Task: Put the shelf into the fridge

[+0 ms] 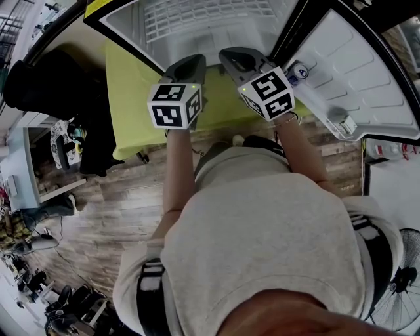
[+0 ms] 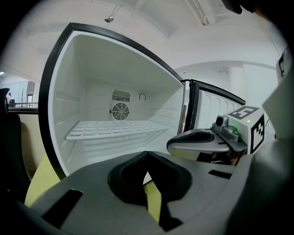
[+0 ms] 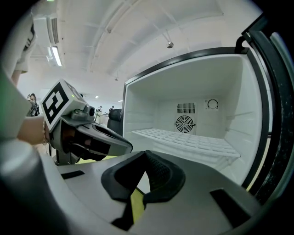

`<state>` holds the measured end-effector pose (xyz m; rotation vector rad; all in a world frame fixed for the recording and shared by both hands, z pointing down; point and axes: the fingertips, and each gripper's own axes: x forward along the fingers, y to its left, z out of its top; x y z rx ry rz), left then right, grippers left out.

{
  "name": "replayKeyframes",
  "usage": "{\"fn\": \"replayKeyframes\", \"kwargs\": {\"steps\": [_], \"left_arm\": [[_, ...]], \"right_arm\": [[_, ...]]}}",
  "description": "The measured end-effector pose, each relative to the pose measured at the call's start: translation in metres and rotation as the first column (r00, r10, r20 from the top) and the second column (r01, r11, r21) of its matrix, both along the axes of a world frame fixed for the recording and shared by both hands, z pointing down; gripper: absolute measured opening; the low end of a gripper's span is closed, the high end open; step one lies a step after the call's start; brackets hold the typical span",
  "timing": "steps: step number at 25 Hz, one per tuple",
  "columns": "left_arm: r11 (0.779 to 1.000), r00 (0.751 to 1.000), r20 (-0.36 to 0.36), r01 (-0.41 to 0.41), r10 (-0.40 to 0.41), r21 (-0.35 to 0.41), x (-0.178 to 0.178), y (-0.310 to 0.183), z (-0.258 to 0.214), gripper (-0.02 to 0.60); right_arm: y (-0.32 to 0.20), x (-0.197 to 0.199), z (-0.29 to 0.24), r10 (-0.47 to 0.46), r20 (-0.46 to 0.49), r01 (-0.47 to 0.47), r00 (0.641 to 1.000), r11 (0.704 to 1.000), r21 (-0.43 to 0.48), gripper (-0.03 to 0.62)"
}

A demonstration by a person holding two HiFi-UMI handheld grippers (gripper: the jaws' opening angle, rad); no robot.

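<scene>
The white wire shelf (image 2: 115, 128) lies level on its rails inside the open fridge (image 2: 59, 105), below the round fan grille; it also shows in the right gripper view (image 3: 183, 140) and at the top of the head view (image 1: 203, 16). Both grippers hang side by side just in front of the fridge mouth, apart from the shelf. My left gripper (image 2: 147, 153) is shut with nothing between its pads. My right gripper (image 3: 144, 153) is shut and empty too. In the head view the left gripper (image 1: 190, 64) and the right gripper (image 1: 233, 58) point into the cabinet.
The fridge door (image 1: 354, 72) stands swung open at the right, with a small bottle (image 1: 296, 71) in its rack. The fridge sits on a yellow-green surface (image 1: 131, 98). A dark chair (image 1: 39, 85) is at the left, and a floor fan (image 1: 400, 289) at the lower right.
</scene>
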<state>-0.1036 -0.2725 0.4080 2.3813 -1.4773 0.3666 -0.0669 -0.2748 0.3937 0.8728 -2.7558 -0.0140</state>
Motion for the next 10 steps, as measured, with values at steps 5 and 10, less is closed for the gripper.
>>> {"fn": "replayKeyframes", "kwargs": {"steps": [5, 10], "left_arm": [[1.0, 1.0, -0.015, -0.005, 0.005, -0.003, 0.0005, -0.0048, 0.0006, 0.012], [1.0, 1.0, -0.023, 0.0, 0.0, -0.003, 0.0, -0.0106, 0.0018, 0.011]], "right_arm": [[-0.0035, -0.0004, -0.0004, 0.003, 0.008, -0.003, 1.0, 1.0, -0.001, 0.009], [-0.0081, 0.0002, -0.0011, 0.001, 0.006, -0.001, 1.0, 1.0, 0.004, 0.009]]}}
